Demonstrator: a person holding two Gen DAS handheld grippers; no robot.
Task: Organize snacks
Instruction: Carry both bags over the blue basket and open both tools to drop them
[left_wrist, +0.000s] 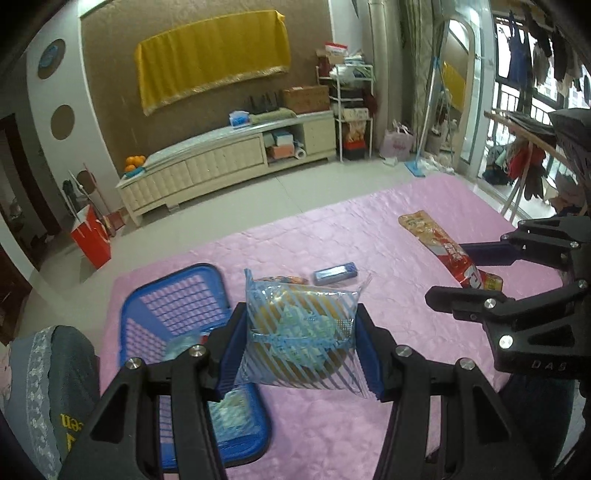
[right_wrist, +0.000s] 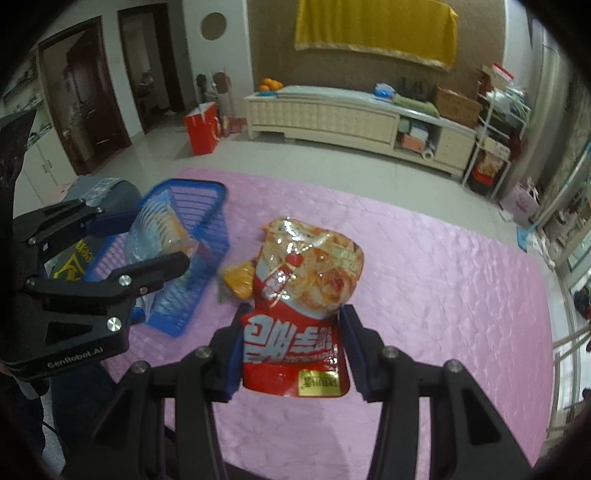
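My left gripper is shut on a clear blue-striped snack bag, held in the air above the near end of a blue basket. Another pale packet lies inside that basket. My right gripper is shut on the lower end of a red snack pouch, lifted over the pink table. In the left wrist view the right gripper shows at the right with the red pouch. A small blue packet and an orange packet lie on the cloth.
A pink cloth covers the table. A chair back with a grey cover stands by the table's left side, next to the basket. Beyond the table are tiled floor, a cream cabinet and a red paper bag.
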